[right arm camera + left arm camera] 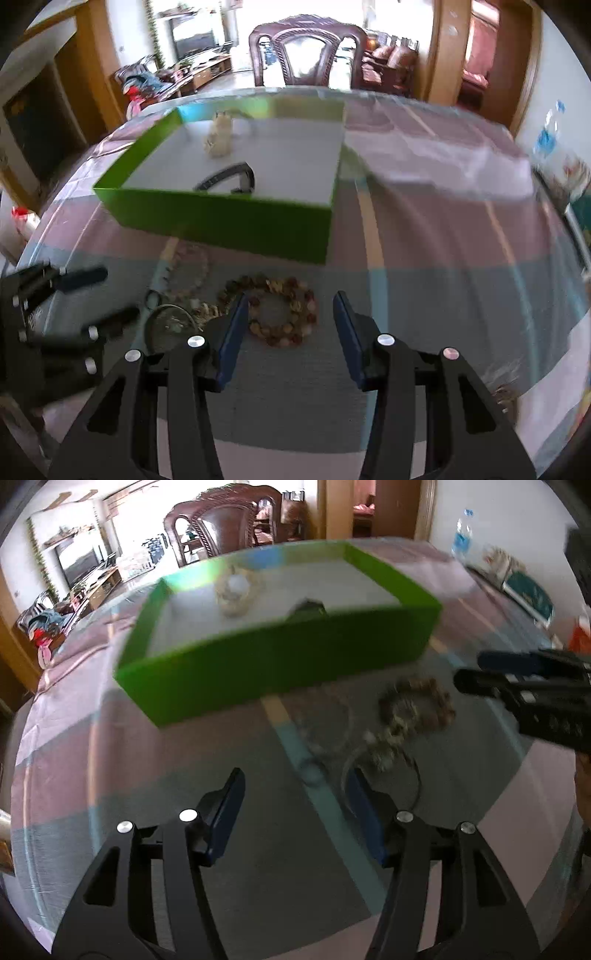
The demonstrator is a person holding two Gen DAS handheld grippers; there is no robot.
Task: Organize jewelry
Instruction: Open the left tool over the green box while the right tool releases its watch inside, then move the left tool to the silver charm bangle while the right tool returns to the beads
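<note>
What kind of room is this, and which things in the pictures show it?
Most likely a dining area in a home. A carved wooden chair stands at a table covered with a striped cloth, and behind it are a television and sofas.

Your right gripper (290,306) hangs with its jaws apart over a brown bead bracelet (282,312) on the striped tablecloth (443,277), nothing gripped. Beyond it stands a green box (221,218) holding a pale bracelet (218,142) and a dark band (231,177). At left, your left gripper (99,295) reaches toward a thin ring (168,325) and pale beads (188,273).
</note>
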